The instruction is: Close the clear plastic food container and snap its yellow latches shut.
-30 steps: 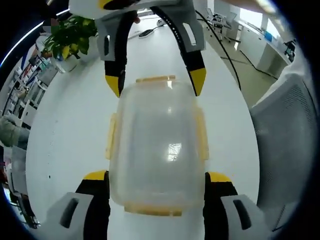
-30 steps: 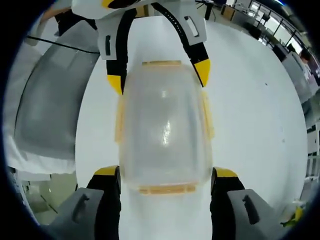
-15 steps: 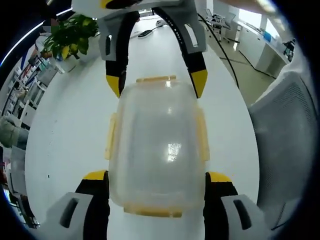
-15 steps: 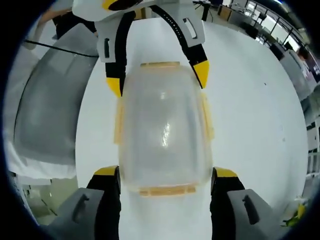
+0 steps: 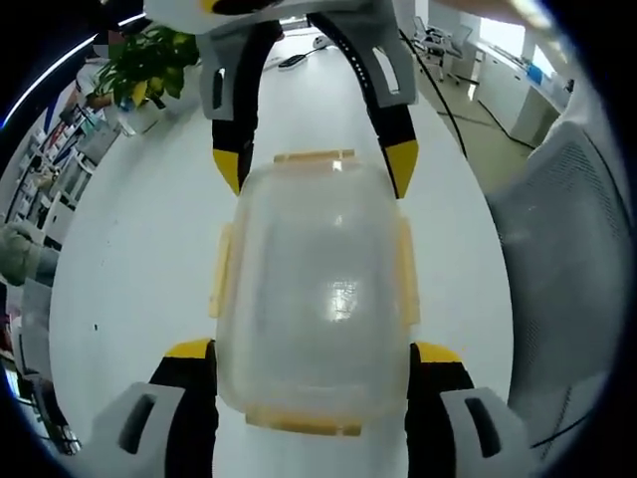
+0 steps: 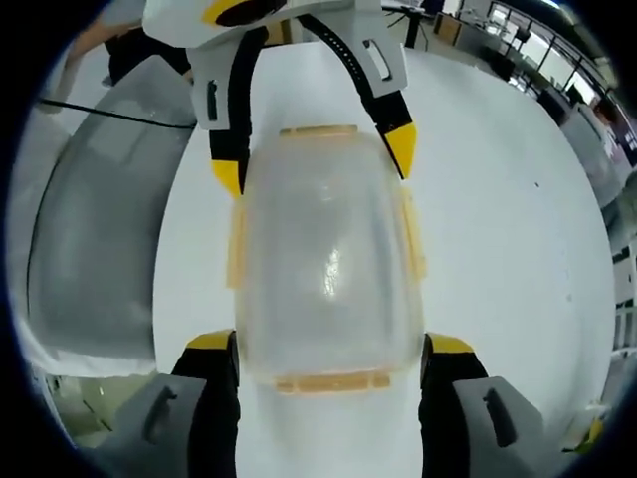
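The container [image 5: 311, 299] sits on the white table [image 5: 129, 249] between both claws, lid on, with four yellow latches at its edges. The left claw [image 5: 311, 363] is spread wide, its jaws flanking the near end, seemingly close beside the walls rather than gripping. The right claw [image 6: 328, 358] is likewise released, straddling the opposite end; its tips appear beyond the container in the left gripper view.

The container looks empty, so probably light and liable to slide on the smooth table. Thin clear plastic will likely flex. A press on each latch [image 5: 218, 274], with the other claw bracing the far wall, seems safest.
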The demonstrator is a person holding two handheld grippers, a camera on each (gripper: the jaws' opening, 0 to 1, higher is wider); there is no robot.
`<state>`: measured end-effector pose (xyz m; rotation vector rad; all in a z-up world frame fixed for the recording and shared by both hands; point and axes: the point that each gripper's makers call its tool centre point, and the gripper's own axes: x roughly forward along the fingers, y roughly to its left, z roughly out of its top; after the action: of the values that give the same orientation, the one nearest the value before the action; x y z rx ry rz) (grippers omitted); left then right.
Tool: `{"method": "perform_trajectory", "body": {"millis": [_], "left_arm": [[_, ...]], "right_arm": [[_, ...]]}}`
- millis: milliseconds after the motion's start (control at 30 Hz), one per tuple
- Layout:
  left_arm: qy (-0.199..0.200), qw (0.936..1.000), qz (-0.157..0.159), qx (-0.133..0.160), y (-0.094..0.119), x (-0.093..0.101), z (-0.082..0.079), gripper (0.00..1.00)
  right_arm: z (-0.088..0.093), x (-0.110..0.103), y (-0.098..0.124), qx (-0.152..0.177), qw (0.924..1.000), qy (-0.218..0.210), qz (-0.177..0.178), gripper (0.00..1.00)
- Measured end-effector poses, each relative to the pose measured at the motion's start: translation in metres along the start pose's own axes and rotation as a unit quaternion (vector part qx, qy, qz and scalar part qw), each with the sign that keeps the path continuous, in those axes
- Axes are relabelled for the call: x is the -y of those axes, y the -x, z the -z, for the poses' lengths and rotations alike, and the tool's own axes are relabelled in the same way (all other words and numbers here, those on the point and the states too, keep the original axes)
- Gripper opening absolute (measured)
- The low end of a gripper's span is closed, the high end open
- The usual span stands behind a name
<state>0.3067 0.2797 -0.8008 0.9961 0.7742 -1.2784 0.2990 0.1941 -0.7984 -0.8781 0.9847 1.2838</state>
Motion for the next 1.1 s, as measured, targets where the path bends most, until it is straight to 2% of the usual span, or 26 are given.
{"method": "perform_trajectory", "body": {"millis": [533,800,1100], "left_arm": [[0.007,0.9998,-0.009,-0.015,0.016,0.004,0.036,0.75],[0.011,0.9997,-0.009,-0.020,0.018,0.006,0.043,0.75],[0.012,0.9998,-0.007,-0.018,0.017,0.006,0.042,0.76]], "right_arm": [[-0.040,-0.010,-0.021,0.002,0.9997,0.006,-0.025,0.74],[-0.047,-0.013,-0.025,0.002,0.9995,0.012,-0.031,0.74],[-0.048,-0.013,-0.025,0.000,0.9994,0.015,-0.032,0.75]]}}
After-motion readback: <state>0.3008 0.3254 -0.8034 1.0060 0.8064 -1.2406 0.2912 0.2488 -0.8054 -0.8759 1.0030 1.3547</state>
